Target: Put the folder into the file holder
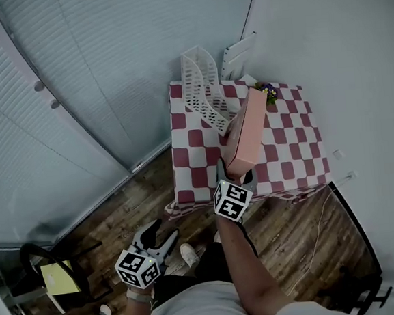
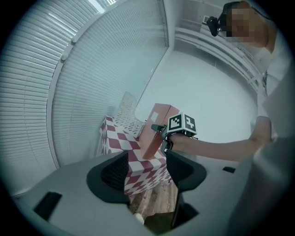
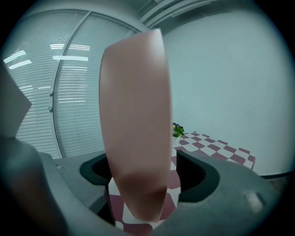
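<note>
Apparently the right tongs [image 3: 142,171] clamp the folder [image 1: 244,132] by its end; left tongs [image 2: 146,171] gape.

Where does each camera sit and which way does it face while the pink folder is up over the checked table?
Head view: on the person's head, looking steeply down at table, file holder and folder; the right forearm, left claw and right claw show.
Left gripper view: on the left claw, low, looking up toward the table; shows its open, empty jaws and the right forearm.
Right gripper view: on the right claw, looking along the folder it grips toward a plant.
Shared: all three show folder and table.
</note>
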Motion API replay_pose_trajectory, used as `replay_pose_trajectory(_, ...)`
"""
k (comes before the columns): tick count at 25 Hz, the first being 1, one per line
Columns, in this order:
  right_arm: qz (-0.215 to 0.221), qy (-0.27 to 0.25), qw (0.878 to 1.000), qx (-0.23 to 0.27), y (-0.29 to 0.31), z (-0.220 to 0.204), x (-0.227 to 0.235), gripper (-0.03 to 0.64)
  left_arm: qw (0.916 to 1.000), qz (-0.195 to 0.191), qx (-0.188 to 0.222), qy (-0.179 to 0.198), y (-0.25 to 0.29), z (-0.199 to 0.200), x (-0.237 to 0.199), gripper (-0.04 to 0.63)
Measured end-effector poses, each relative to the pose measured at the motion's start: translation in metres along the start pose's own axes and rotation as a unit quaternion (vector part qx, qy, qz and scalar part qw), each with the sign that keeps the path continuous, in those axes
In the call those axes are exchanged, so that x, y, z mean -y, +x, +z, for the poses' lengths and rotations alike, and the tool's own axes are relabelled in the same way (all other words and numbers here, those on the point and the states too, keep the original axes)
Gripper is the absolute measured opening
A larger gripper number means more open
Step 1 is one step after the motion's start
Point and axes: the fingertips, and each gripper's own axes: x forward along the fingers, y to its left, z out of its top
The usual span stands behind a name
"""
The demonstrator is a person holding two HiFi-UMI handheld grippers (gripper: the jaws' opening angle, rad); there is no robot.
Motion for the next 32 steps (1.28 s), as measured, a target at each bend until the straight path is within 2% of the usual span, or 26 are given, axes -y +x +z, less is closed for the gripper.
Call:
replay_pose_trajectory(3, -0.004, -0.006, 1.000, 0.005, 0.003, -0.003, 0.003, 0.387, 1.0000, 0.006, -0.003, -0.004, -0.002, -0.001, -0.005, 0.249)
replay_pose_trajectory(8, 0.011, -0.022, 1.000, -0.001, 0.003, 0.000, 0.006, 0.325, 1.0000, 0.007, 0.001, 0.000, 0.004, 0.009, -0.009, 0.249)
replay_pose_trajectory(17, 0.050, -0.027, 0.998, 0.010, 0.006, 0.030, 0.046, 0.288, 0.9997, -0.016, 0.009, 0.015, 0.040, 0.037, 0.010, 0.249)
replay_pose_trajectory(25, 0.117, -0.032, 0.993, 0.004, 0.017, 0.069, 0.092, 0.281, 0.9995, -0.003, 0.022, 0.023, 0.099, 0.067, 0.034, 0.249)
replay_pose_trajectory(32, 0.201, -0.038, 0.979, 0.017, 0.028, 0.116, 0.126, 0.281, 0.9983, 0.026, 0.044, 0.030, 0.156, 0.092, 0.063, 0.249)
